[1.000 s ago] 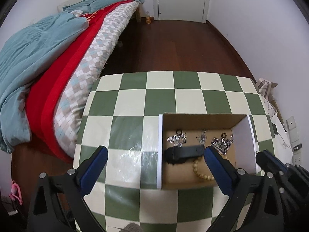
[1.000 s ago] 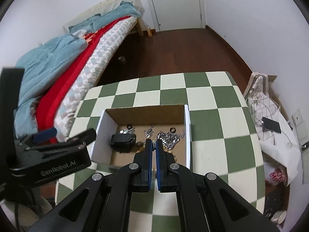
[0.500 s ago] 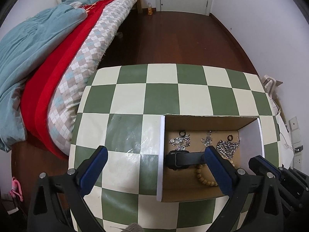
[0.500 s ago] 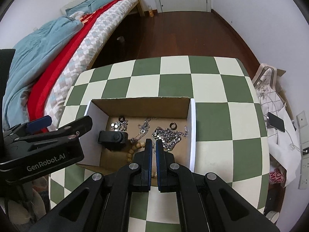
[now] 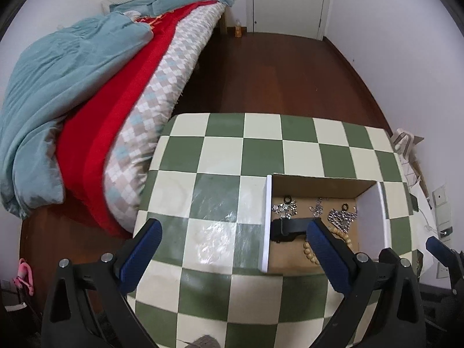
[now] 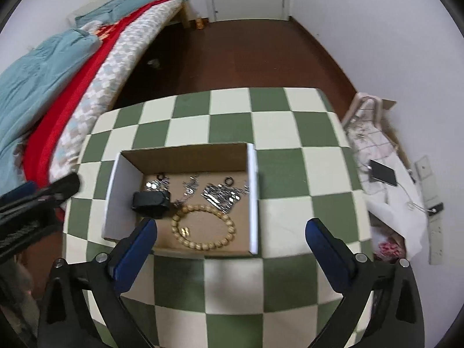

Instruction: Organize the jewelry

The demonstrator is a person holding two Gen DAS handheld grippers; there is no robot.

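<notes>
An open cardboard box [image 6: 185, 152] with white side walls sits on the green-and-cream checked table [image 6: 278, 174]. It holds a wooden bead bracelet [image 6: 203, 226], a black band [image 6: 150, 200], a silver chain heap [image 6: 223, 197], small silver pieces [image 6: 188, 188] and black rings [image 6: 229, 179]. My right gripper [image 6: 232, 237] is open and empty, above the box's near edge. My left gripper [image 5: 232, 237] is open and empty, over the table left of the box [image 5: 268, 217]; its right finger hides part of the beads [image 5: 307, 249].
A bed with red and teal blankets [image 5: 87, 87] stands to the left of the table. Dark wood floor [image 5: 275, 72] and a white door [image 5: 287, 0] lie beyond. A bag, a phone and cloth [image 6: 382, 171] lie on the floor to the right.
My right gripper has opened wide and pulled back from the box. The bead bracelet now lies free in the box. My left gripper has drawn back a little, still open.
</notes>
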